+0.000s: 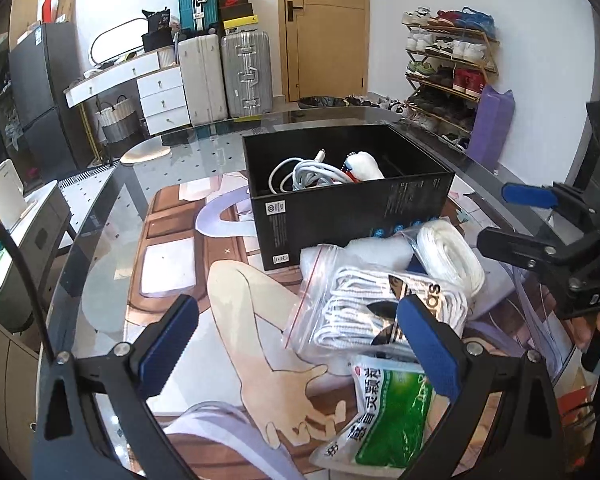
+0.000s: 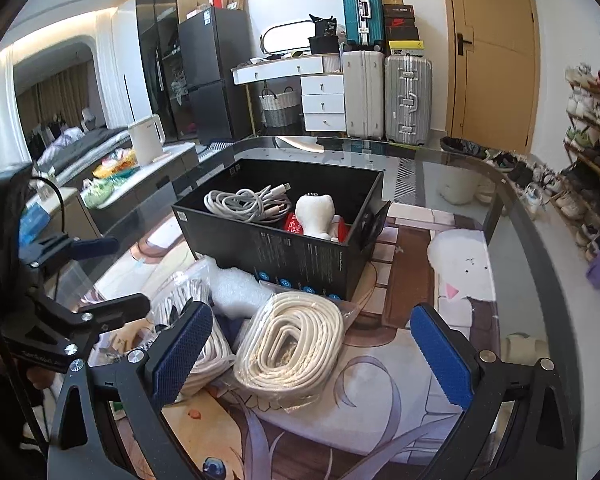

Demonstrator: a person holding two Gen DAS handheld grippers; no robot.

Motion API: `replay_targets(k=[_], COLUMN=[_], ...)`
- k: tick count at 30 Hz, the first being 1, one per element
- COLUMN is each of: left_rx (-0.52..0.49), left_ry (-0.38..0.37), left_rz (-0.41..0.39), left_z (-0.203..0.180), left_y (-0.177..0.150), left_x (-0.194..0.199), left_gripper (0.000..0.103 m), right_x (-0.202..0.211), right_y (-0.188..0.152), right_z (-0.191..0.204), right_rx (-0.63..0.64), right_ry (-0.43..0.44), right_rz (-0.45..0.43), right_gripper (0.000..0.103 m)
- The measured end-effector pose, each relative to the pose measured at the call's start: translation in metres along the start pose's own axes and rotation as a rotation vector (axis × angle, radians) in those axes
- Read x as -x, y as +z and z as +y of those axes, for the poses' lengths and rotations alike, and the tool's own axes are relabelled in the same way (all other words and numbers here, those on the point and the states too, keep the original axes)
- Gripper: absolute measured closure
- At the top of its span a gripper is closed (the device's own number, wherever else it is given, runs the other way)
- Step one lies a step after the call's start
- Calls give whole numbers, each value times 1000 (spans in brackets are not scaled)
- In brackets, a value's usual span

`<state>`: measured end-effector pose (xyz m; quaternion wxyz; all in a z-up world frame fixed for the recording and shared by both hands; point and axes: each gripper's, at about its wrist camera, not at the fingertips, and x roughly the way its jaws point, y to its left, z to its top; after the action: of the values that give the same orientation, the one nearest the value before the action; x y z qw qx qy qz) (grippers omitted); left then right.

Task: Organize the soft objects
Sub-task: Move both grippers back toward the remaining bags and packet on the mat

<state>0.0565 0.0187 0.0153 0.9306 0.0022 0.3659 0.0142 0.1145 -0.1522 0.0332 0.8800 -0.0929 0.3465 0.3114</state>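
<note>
A black box [image 1: 356, 216] [image 2: 300, 256] stands on the glass table and holds a coiled white cable [image 1: 304, 174] [image 2: 248, 202] and a white plush toy [image 1: 366, 166] [image 2: 316, 216]. In front of it lie a zip bag of white laces [image 1: 364, 316], a bagged cream cord coil [image 2: 288, 348] [image 1: 452, 260], white foam wrap [image 2: 236, 288] and a green sachet [image 1: 384, 412]. My left gripper [image 1: 304, 348] is open, low over the laces bag. My right gripper [image 2: 316, 348] is open around the cream coil, empty.
The glass table [image 2: 480, 184] covers a printed cartoon mat [image 1: 236, 320]. Its curved edge runs at the left and far side. Suitcases [image 1: 244, 72], a white dresser [image 1: 156, 92] and a shoe rack [image 1: 448, 76] stand beyond it.
</note>
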Motion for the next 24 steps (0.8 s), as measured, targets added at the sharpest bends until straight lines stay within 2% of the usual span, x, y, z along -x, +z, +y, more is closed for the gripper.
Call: replay_targets(k=[3,16,24], left_rx=[4,-34,-92], left_ry=[-14,-63,-106], left_rz=[1,18,40], left_z=[1,-8,-21], left_y=[-2,-13,-17], left_x=[4,9,9], left_gripper=[3,3,3], right_x=[0,-6,-9], right_y=[1,-2,-4], right_z=[7,21,20], right_rx=[42,82,85], right_ry=[-45,-65,-65], right_rz=[8,34,45], right_gripper=[2,2,2])
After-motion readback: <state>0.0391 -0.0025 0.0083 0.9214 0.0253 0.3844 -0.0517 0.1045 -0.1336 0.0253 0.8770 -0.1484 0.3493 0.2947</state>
